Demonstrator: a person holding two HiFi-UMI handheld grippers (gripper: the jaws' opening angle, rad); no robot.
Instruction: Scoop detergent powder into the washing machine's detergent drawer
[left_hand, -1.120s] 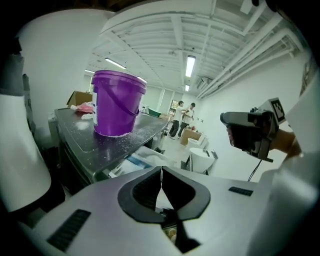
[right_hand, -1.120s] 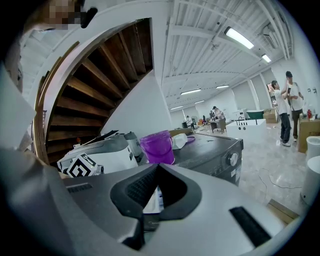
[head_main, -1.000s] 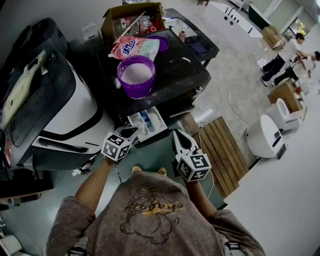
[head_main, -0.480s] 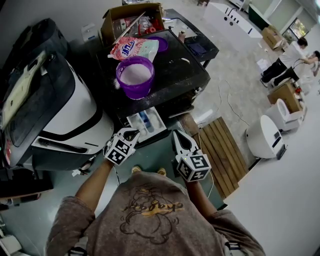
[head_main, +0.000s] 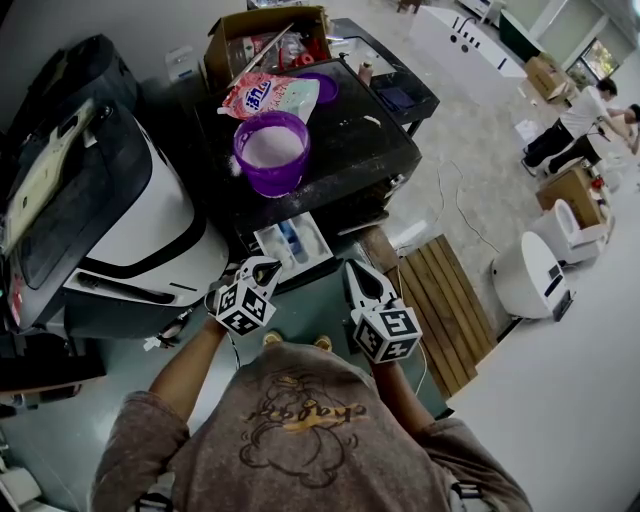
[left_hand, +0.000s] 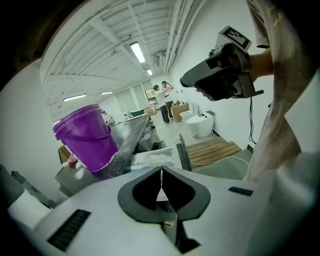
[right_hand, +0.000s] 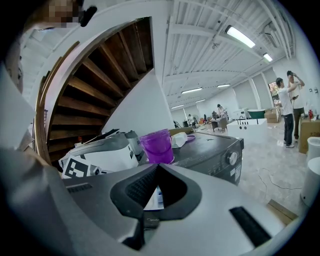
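A purple bucket (head_main: 272, 150) of white powder stands on the dark washing machine's top (head_main: 350, 150). Behind it lie a pink detergent bag (head_main: 268, 97) and a purple lid (head_main: 322, 86). The white detergent drawer (head_main: 292, 245) is pulled out at the machine's front. My left gripper (head_main: 264, 268) hangs shut and empty just left of the drawer's front. My right gripper (head_main: 353, 270) is shut and empty to its right. The left gripper view shows the bucket (left_hand: 87, 137), the drawer (left_hand: 152, 159) and the right gripper (left_hand: 220, 77). The right gripper view shows the bucket (right_hand: 157, 146) beyond its closed jaws.
A white and black appliance (head_main: 130, 230) stands left of the washing machine. A cardboard box (head_main: 265, 35) sits behind it. A wooden pallet (head_main: 445, 305) lies on the floor at right, with white fixtures (head_main: 530, 275) and people (head_main: 575, 115) beyond. A small white item (head_main: 372, 121) lies on the machine's top.
My left gripper has drifted slightly right and back toward the person. The right gripper and the objects on the machine have not moved.
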